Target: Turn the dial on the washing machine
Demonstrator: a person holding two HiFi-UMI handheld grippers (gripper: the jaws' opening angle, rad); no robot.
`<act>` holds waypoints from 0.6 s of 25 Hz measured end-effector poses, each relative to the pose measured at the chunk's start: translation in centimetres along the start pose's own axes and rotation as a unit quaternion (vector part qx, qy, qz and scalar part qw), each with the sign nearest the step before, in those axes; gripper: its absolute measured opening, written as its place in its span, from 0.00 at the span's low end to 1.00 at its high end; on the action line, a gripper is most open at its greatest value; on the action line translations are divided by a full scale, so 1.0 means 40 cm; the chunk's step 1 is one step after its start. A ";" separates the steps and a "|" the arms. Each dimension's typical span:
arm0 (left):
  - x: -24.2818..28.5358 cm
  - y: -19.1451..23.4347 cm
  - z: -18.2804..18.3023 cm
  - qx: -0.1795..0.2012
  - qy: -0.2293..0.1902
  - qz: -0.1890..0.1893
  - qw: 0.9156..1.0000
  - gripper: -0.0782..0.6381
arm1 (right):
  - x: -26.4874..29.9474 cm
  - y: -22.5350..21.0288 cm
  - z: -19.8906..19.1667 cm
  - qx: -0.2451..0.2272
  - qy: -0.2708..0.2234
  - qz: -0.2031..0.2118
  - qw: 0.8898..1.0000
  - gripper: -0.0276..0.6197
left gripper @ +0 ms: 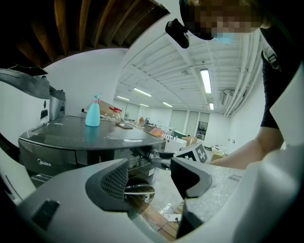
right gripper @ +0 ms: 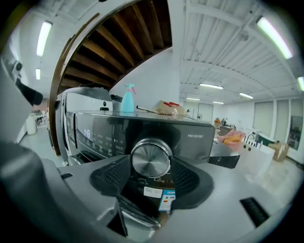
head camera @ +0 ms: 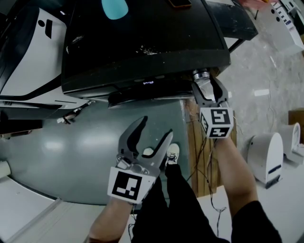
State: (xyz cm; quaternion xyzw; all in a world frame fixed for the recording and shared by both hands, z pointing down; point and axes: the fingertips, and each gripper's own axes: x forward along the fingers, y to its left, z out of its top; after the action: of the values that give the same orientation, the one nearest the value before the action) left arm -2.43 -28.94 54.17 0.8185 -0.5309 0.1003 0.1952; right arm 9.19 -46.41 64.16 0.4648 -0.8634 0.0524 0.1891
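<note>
Dark grey and glossy, the washing machine (head camera: 142, 42) is seen from above in the head view, with a teal spray bottle (head camera: 114, 7) stood on its top. The dial (head camera: 201, 74) sits at the right end of the front panel, and the right gripper (head camera: 204, 81) is set against it, one jaw to either side. The left gripper (head camera: 156, 127) is held lower, in front of the grey door (head camera: 71, 142), with its jaws spread. In the left gripper view its pads are shown apart with nothing between them, and the machine and the right gripper at the dial are seen beyond. In the right gripper view the silver dial is framed between the two pads, which are laid against its sides with no gap to be seen, and a lit display (right gripper: 88, 133) is shown on the panel to its left
</note>
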 end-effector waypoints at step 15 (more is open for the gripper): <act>0.001 -0.012 -0.010 -0.001 0.000 -0.004 1.000 0.47 | -0.006 0.004 -0.007 0.027 -0.006 0.008 1.000 0.52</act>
State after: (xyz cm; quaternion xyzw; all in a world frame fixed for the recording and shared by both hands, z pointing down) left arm -1.97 -28.63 54.45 0.8205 -0.5277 0.0988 0.1963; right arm 9.25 -46.07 64.34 0.4634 -0.8663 0.0741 0.1708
